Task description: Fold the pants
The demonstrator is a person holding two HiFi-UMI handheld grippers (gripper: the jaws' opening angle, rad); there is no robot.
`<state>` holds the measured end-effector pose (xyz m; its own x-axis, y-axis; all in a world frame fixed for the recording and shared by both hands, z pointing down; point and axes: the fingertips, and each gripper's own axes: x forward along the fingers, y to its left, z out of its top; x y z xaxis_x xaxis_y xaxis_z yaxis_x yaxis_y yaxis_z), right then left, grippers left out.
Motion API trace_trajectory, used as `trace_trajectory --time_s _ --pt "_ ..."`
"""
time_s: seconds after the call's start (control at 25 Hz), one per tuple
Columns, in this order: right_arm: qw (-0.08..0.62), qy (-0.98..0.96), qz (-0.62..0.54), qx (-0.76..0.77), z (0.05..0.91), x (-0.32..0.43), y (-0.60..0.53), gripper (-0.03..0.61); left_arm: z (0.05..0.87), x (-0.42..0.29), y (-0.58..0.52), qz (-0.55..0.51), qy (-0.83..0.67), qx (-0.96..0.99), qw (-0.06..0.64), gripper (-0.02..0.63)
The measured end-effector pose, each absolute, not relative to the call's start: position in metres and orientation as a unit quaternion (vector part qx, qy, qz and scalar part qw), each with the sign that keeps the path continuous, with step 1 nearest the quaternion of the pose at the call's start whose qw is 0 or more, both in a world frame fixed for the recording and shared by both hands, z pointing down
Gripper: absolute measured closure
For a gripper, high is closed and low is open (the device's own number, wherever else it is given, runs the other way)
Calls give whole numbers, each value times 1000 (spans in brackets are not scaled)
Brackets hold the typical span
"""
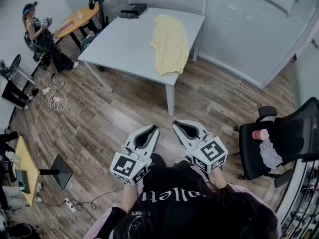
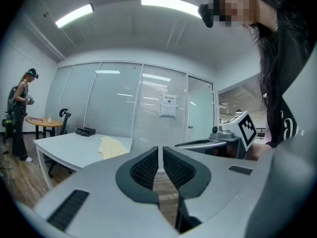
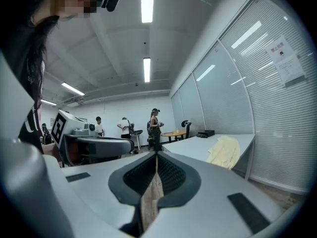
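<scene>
Dark hair and a black printed shirt [image 1: 169,203] fill the bottom of the head view. Just beyond them two grey plastic grippers point toward the table. Of these, the left gripper [image 1: 154,128], which carries a black-and-white marker cube, has its ribbed black pads drawn together on nothing, with only a thin slit between them. The right gripper [image 1: 175,124] is likewise closed and empty, its pads meeting at the tips. Both hang well short of the pale grey rectangular table [image 1: 124,39]. A wide stretch of brown wood-plank floor [image 1: 124,108] lies open between them and the table's near edge.

The pale yellow soft pants [image 1: 169,44] lie rumpled lengthwise on the table's right part. Their lower end reaches the near edge beside the corner leg, and their right side runs close to the right edge. Left of them the smooth tabletop lies open as far as a flat black box [image 1: 133,10] at the far edge.

Right of the table runs a frosted glass partition with blinds [image 1: 239,24], leaving a passage of floor along that side. Nearer than the table on that side stands a black mesh office chair [image 1: 279,138] with a grey cloth [image 1: 270,154] on its seat. Left of the table, loose white cables [image 1: 54,97] trail on the floor. Beyond the table's far left corner is a round wooden table [image 1: 77,20] with a person [image 1: 42,36] beside it.
</scene>
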<state>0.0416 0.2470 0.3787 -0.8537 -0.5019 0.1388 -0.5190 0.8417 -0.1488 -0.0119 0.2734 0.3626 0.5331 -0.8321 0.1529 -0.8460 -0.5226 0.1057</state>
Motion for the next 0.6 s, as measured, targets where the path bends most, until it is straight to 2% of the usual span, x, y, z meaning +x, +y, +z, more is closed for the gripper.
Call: trace_trajectory --time_s 0.6 --pt "35 -959 117 258 384 45 249 549 364 -12 269 51 -483 869 90 566"
